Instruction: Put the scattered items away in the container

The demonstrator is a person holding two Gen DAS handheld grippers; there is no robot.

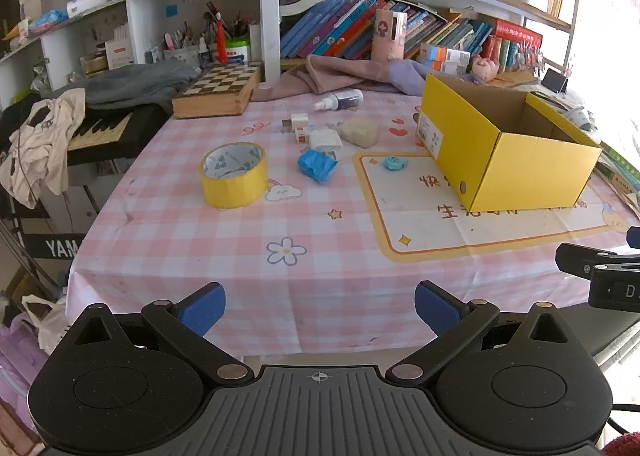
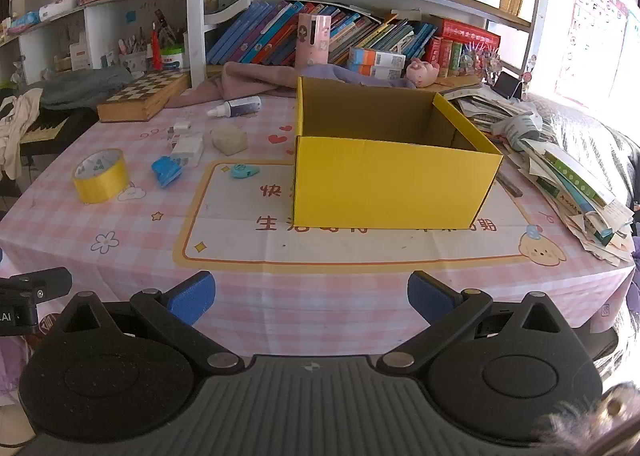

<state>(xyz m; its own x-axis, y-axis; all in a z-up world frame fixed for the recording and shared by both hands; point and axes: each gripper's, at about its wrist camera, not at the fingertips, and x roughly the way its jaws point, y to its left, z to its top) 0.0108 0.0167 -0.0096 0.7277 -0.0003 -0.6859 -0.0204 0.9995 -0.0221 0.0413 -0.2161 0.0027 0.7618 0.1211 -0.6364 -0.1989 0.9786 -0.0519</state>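
An open yellow cardboard box (image 1: 512, 160) (image 2: 392, 184) stands on the pink checked tablecloth; what shows of its inside is bare. Left of it lie a yellow tape roll (image 1: 233, 175) (image 2: 102, 175), a blue crumpled item (image 1: 317, 165) (image 2: 166, 171), a small light-blue item (image 1: 395, 162) (image 2: 243, 171), a beige block (image 1: 360, 131) (image 2: 229, 140), white plugs (image 1: 316, 134) (image 2: 185, 142) and a small spray bottle (image 1: 339, 100) (image 2: 236, 108). My left gripper (image 1: 320, 310) and right gripper (image 2: 311, 298) hover open over the table's near edge, nothing between their fingers.
A wooden chess box (image 1: 218, 90) (image 2: 144, 96) and pink cloth (image 1: 344, 74) lie at the back, under full bookshelves. A paper and book pile (image 2: 568, 176) crowds the right edge. A keyboard with clothes on it (image 1: 92, 132) stands left of the table.
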